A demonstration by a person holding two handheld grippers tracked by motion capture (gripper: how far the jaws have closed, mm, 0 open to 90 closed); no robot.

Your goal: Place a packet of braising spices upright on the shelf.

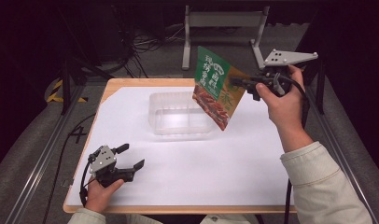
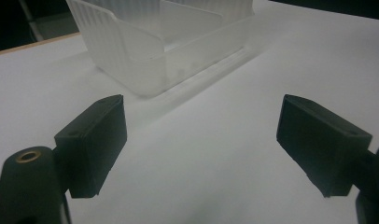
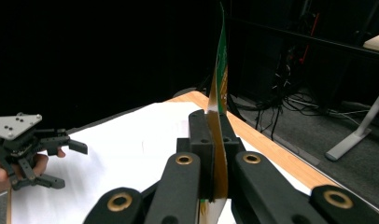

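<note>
The right claw [image 1: 243, 85] is held up above the far right part of the counter [image 1: 131, 86], clamped on the edge of a green snack packet [image 1: 215, 86] with red printing low on its face. The packet hangs tilted in the air, its lower corner just over the right end of a clear plastic tub [image 1: 178, 114] — seen from above it overlaps the tub's rim, but it is not resting inside. In the right gripper view the jaws of that claw [image 3: 214, 154] are pressed flat against both sides of the packet [image 3: 220, 70], which stands edge-on between them and rises well past the tips.

The left claw [image 1: 131, 156] sits low at the near left of the white sheet [image 1: 201, 163] that covers the counter, gripped by the person's left hand [image 1: 101, 193]. Its jaws are spread wide and carry nothing; in the left gripper view the claw [image 2: 201, 140] shows bare white sheet between the two black pads [image 2: 92, 144], with the ribbed wall of the tub [image 2: 145, 60] ahead and apart from them — the same gripper [image 3: 52, 161] also appears at the left of the right gripper view, jaws apart

The tub stands upright near the middle of the counter, towards the far side
</note>
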